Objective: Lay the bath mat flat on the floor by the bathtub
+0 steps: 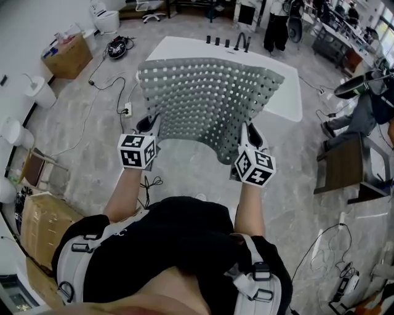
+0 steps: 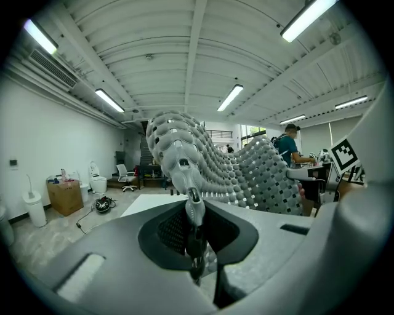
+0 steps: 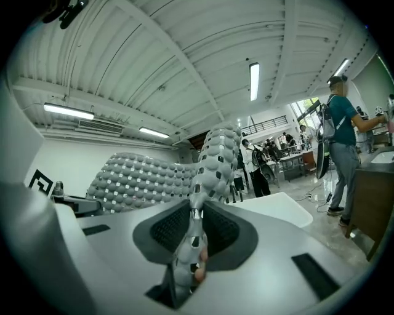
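Observation:
I hold a grey perforated bath mat [image 1: 206, 101] stretched out in the air above the floor, in front of the white bathtub [image 1: 289, 98]. My left gripper [image 1: 151, 128] is shut on the mat's near left corner, and the mat [image 2: 209, 166] rises from between its jaws in the left gripper view. My right gripper [image 1: 249, 138] is shut on the near right corner; the mat [image 3: 212, 163] stands pinched between its jaws in the right gripper view. The mat's far edge curls over the tub's near side.
The grey stone floor [image 1: 184, 172] lies under the mat, with cables and a power strip [image 1: 127, 111] to the left. A cardboard box [image 1: 66, 56] and a toilet [image 1: 106, 18] stand far left. A person [image 1: 276, 21] stands beyond the tub; a wooden bench [image 1: 345, 166] is right.

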Available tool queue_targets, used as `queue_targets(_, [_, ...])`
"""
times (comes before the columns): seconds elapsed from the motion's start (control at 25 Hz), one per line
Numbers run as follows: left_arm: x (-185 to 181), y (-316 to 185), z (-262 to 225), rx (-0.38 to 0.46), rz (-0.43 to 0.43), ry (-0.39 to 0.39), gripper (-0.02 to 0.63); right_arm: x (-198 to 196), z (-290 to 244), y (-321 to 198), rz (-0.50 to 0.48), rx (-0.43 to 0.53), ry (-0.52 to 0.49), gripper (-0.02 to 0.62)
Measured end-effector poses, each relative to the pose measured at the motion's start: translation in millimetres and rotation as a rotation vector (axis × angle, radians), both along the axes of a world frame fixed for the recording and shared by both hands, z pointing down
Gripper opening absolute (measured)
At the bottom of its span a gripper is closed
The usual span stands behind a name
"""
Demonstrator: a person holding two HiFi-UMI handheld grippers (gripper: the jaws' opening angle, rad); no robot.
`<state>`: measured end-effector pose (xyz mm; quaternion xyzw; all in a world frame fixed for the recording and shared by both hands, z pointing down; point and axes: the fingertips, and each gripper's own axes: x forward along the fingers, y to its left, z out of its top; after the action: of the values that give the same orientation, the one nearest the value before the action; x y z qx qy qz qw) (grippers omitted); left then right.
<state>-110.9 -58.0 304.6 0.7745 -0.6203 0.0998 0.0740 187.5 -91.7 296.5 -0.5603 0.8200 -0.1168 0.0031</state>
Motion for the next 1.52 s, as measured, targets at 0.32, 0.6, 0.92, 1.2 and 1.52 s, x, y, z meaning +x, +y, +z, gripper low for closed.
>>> queue_targets(0.32, [0,-63,20,-0.065,-0.013,-0.014,0.041,1,17,-71,-0.008,-0.049,-0.012,0.066])
queue_targets(0.6, [-4,-104,64,-0.17,0.041,-0.039,0.041,-2,62,-94,0.052,-0.124,-0.035,0.067])
queue_targets(0.92, [-39,-152,97,-0.271,0.097,-0.065,0.041,-21,110,-123,0.13,-0.258,-0.045,0.071])
queue_targets(1.2, [-48,-177,163,-0.418,0.147,-0.056,0.04,-22,173,-134,0.184,-0.414,-0.002,0.071])
queue_targets(1.52, [-32,-200,267,-0.593,0.186,-0.052,0.041,2,277,-147,0.24,-0.602,0.046,0.069])
